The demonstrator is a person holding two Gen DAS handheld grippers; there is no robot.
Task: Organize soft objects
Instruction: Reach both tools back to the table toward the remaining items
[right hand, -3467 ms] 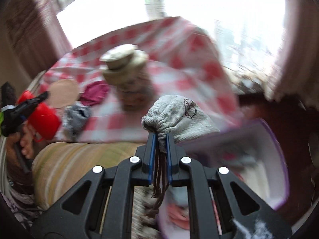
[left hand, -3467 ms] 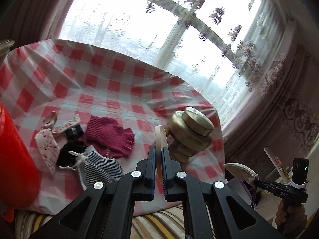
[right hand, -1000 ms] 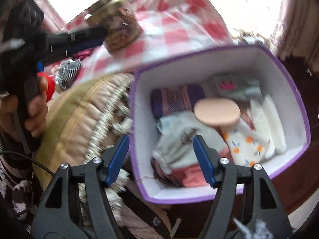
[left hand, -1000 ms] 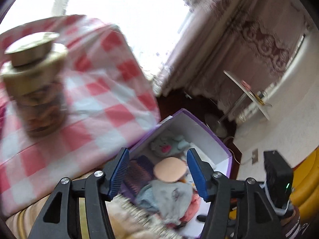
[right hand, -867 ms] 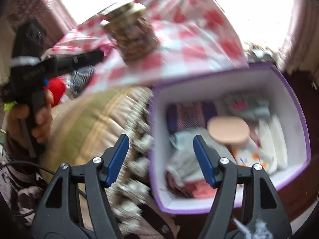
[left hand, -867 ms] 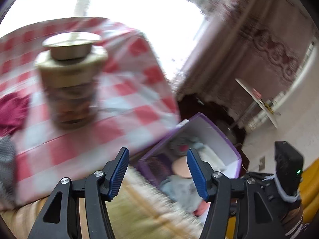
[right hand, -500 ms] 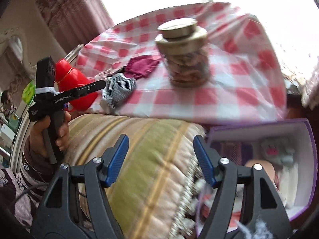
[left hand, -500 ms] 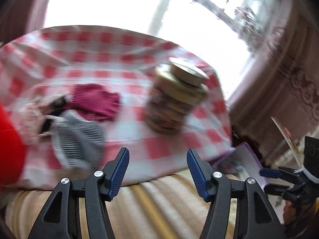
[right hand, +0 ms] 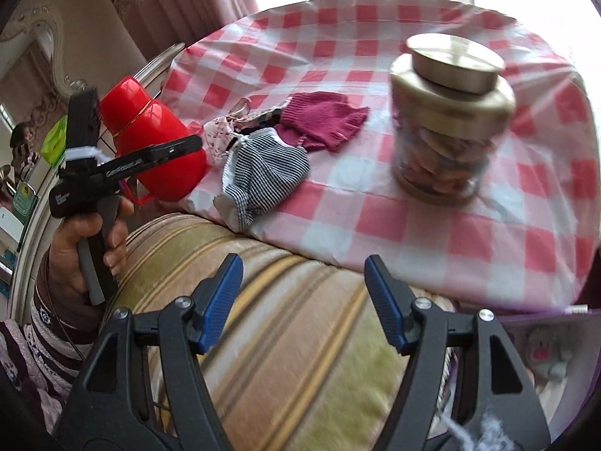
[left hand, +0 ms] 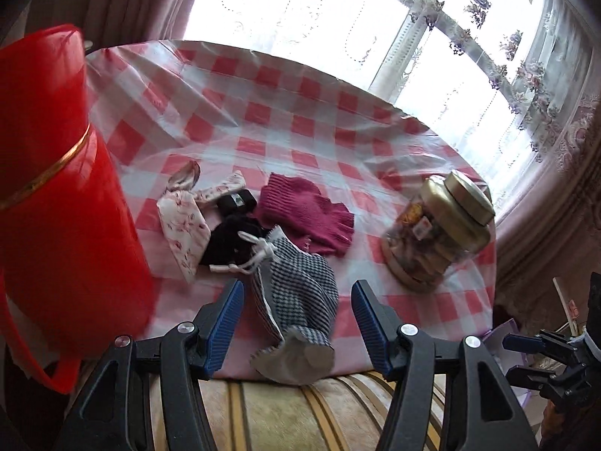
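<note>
Left wrist cam peers down past its left gripper [left hand: 296, 319] at the checked tablecloth [left hand: 300, 120], close. Right wrist cam sits further back over the striped cushion [right hand: 300, 319]. Both catch the jar [left hand: 437, 231] and houndstooth pouch [left hand: 296, 293].

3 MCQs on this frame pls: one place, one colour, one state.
1. Where does the checked pouch lie?
A. at the table's near edge
B. on top of the jar
C. in the purple box

2. What colour is the knit glove?
A. green
B. magenta
C. yellow

3. How is the jar?
A. on its side
B. lid off
C. upright, lid on

Answers: 1 A, its tip overhangs the tablecloth edge. 2 B, plainly magenta beside the pouch. 3 C, the gold lid sits on top.
</note>
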